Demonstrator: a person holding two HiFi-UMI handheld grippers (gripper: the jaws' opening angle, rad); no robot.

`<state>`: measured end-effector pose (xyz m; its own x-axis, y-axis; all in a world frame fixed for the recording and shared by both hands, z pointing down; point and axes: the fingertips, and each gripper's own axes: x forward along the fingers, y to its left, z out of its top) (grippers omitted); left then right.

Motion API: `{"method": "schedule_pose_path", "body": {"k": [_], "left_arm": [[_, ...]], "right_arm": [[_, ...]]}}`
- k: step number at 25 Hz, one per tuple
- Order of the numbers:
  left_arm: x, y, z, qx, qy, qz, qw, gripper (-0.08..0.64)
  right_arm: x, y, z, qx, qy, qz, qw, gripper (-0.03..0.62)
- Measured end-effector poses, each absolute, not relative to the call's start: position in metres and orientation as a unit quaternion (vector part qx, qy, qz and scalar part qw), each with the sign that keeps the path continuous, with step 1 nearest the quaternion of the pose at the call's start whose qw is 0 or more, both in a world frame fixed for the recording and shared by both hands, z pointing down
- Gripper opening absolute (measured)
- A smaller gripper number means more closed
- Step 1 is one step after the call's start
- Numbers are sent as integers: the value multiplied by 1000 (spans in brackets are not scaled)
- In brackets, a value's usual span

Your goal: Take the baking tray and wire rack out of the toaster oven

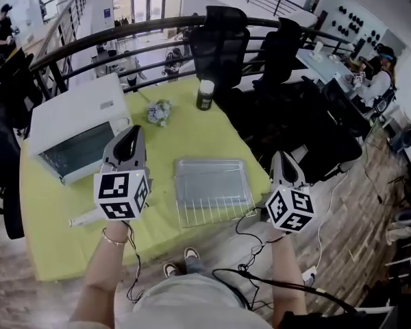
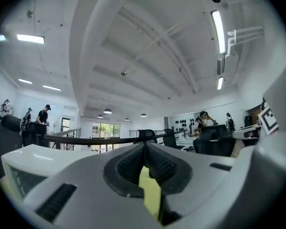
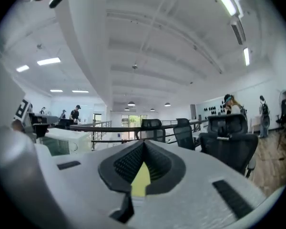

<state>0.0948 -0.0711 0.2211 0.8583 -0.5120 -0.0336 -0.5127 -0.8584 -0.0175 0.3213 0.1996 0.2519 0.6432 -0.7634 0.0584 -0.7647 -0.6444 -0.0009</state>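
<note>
**Both tongs clenched, empty; tray and rack are out of the oven.**
Left tongs and right tongs hover level. The baking tray sits on the wire rack, right of the toaster oven. Likely risk: the rack lies near the surface edge, where a dangling cable could drag it off. No writing is legible.

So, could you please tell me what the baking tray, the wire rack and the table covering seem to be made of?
Baking tray: dull grey metal, probably aluminium, with a soft sheen. Wire rack: thin bright metal wires, likely plated steel. Table covering: matte yellow-green sheet, cloth or plastic; cannot tell which.
</note>
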Motion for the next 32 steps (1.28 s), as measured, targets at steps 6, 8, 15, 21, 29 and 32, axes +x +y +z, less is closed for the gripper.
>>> {"method": "schedule_pose_path", "body": {"k": [6, 8, 15, 21, 29, 32], "left_arm": [[96, -75, 234, -963, 270, 6, -2, 14], [99, -74, 239, -963, 269, 5, -10, 14], [106, -77, 245, -963, 269, 2, -27, 14], [114, -76, 249, -963, 267, -1, -32, 14], [124, -68, 255, -963, 265, -9, -41, 14], [128, -65, 255, -964, 263, -10, -41, 14]], "right_arm": [[318, 196, 260, 909, -415, 43, 28, 0], [318, 196, 264, 910, -412, 49, 25, 0], [316, 188, 271, 905, -420, 67, 23, 0], [322, 188, 274, 905, -418, 73, 22, 0], [328, 195, 278, 905, -417, 78, 27, 0], [330, 198, 278, 905, -418, 79, 25, 0]]}}
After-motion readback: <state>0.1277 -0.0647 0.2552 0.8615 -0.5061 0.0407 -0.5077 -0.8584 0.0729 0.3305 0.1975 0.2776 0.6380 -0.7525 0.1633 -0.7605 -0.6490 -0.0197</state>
